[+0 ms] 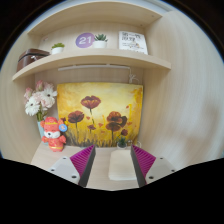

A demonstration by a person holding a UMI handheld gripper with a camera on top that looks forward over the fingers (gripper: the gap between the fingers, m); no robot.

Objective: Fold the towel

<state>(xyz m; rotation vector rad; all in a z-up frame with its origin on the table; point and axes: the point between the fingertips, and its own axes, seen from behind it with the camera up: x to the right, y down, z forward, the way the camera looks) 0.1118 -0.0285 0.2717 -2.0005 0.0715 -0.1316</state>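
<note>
Tool: the tool has its fingers spread, with nothing pinched between the magenta pads.
Towel: cannot be made out; only a pale counter lies between the fingers.
Ahead: a poppy painting stands beyond the tool.
Left of it: an orange figurine and pale flowers.
Above: a shelf holding small items.

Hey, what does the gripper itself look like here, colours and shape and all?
The gripper shows two pale grey fingers, blocky and angular, widening toward the camera. Each carries a magenta pad with a ribbed surface on its inner face. No cables, markings, hand or sleeve are visible.
</note>
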